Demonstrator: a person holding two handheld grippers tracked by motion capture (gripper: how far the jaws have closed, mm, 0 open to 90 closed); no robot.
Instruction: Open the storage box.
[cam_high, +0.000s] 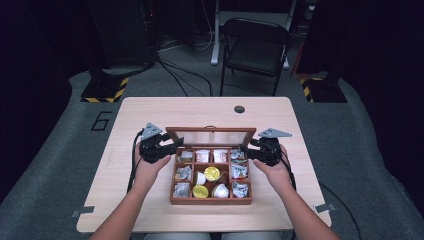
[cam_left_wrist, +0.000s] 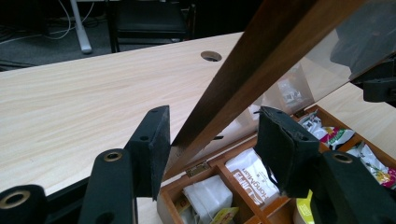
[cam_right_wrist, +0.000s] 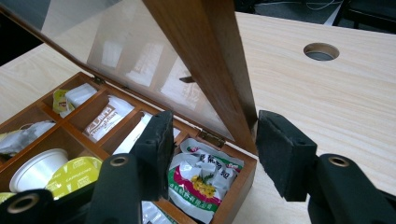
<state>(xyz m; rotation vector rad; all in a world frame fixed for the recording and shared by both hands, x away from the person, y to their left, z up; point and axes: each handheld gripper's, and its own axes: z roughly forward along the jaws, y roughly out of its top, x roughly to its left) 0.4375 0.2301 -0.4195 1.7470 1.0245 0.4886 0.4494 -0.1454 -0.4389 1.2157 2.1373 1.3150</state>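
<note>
Claws (cam_left_wrist: 212, 140) (cam_right_wrist: 212, 144) loosely straddle the glass lid's (cam_high: 211, 136) side frames, neither clamping; a slip could slam it onto the tea box (cam_high: 210, 201).

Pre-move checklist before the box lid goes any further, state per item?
1. Lid raised, tilted on its hinges: ok.
2. Left gripper jaws straddle the lid's left frame edge: ok.
3. Right gripper jaws straddle the right frame edge: ok.
4. Pads pressing the frame on both sides: cannot tell.
5. Packets and cups lie below the box rim: ok.
6. Box seated flat on the table: ok.
</note>
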